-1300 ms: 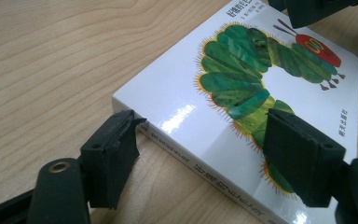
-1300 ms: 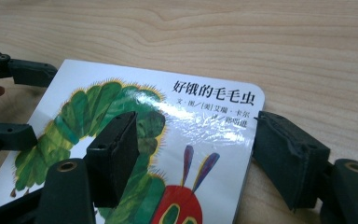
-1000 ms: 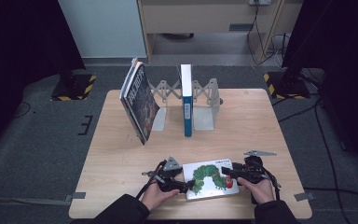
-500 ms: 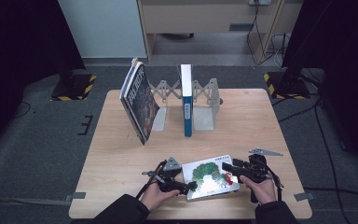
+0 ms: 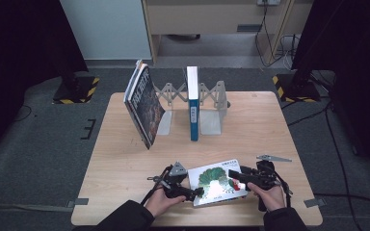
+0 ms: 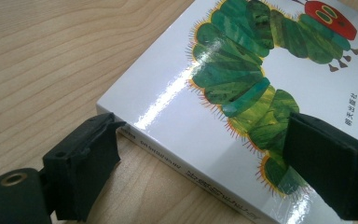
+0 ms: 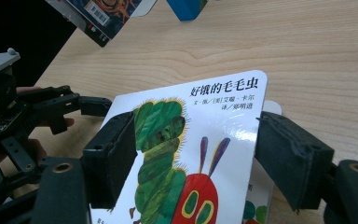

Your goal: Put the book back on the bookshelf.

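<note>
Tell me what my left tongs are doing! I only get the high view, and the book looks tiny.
Observer: Your left tongs have just been opening. They straddle a corner of the caterpillar book, one side by the spine, one over the cover.
Operator: And my right tongs?
Observer: The right tongs have just been opening too, with the book's cover between them. I can't tell if they press it.
Operator: Is anything under the cover?
Observer: The right gripper view shows another page peeking out beneath its right edge.
</note>
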Available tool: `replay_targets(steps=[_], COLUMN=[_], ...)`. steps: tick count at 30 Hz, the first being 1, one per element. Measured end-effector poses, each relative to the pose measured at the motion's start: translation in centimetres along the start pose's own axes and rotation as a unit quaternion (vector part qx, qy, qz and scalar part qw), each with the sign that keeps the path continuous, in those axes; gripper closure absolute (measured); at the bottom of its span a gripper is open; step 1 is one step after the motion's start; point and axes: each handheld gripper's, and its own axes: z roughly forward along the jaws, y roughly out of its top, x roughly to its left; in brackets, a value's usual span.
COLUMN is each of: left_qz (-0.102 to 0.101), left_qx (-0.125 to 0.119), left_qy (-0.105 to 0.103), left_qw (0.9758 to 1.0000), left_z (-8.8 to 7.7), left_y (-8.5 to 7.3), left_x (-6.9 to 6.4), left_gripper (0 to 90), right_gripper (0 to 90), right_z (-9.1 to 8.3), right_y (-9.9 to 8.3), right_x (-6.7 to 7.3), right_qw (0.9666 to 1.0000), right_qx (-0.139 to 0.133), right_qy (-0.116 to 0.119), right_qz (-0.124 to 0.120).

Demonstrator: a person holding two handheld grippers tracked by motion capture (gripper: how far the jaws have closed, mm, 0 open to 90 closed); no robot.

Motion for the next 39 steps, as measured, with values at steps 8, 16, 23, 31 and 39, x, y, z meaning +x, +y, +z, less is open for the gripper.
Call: replay_targets(steps=[8,16,23,31,39], left_qz=[-0.001,-0.001,-0.003,0.002,-0.003], left_qx=[0.0,0.001,0.002,0.005,0.002], left_qy=[0.0,-0.004,-0.005,-0.005,-0.007], left_qw=[1.0,1.0,1.0,1.0,1.0], left_z=[0.0,0.1,0.1,0.1,0.1], left_y=[0.0,0.0,0.0,0.0,0.0], left_x=[0.0,0.0,0.0,0.0,0.0], left_gripper=[8.1,5.4,4.7,4.1,3.5], right_gripper=[29.9,33.6,31.6,32.3,41.9], right_z=[-0.3,-0.3,0.4,1.9,2.4], right_y=[-0.1,-0.2,0.0,0.2,-0.1], right_x=[0.0,-0.1,0.0,-0.2,0.2], right_qw=[0.9999,0.9993,0.9992,0.9977,0.9943], right_qx=[-0.001,0.024,0.035,0.061,0.091], right_qy=[0.009,0.024,0.019,0.023,0.054], right_qz=[0.013,0.017,-0.001,-0.016,-0.015])
